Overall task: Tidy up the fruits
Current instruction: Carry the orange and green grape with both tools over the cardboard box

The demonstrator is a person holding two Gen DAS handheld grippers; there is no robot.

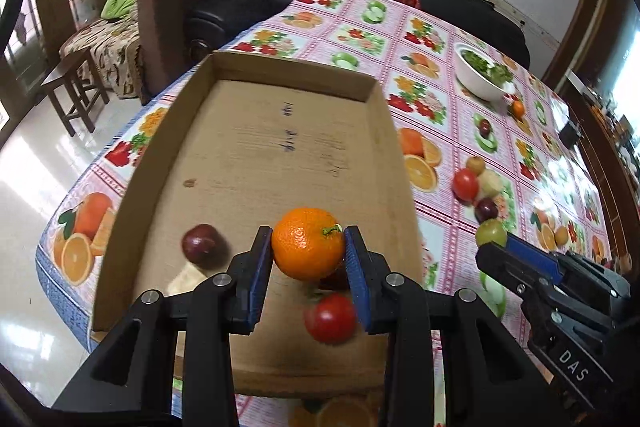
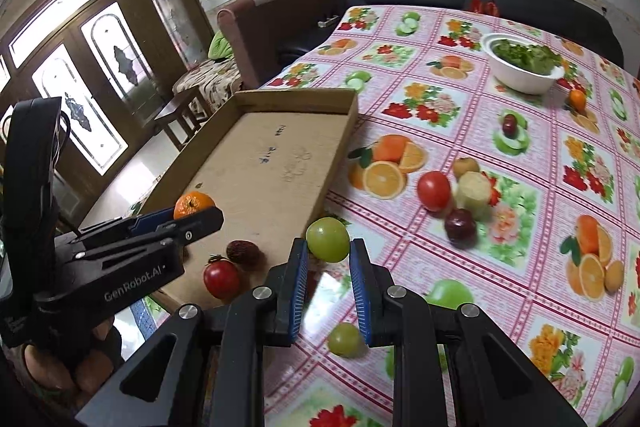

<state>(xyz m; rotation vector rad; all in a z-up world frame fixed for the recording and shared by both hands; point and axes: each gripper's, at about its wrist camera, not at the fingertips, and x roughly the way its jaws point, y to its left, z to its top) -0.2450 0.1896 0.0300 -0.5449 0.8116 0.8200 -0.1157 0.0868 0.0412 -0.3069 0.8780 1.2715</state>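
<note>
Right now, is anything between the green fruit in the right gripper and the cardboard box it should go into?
Nothing visible blocks it. The green fruit is clamped in the right gripper just outside the cardboard box, beside its low side wall. Inside, near that wall, lie a tomato and a dark red fruit.

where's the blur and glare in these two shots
Left wrist view: the red tomato and dark plum in the cardboard tray are motion-smeared, while the gripped orange stays sharp. Right wrist view: window glare whitens the tablecloth below the held green fruit; fisheye bends the edges.
</note>
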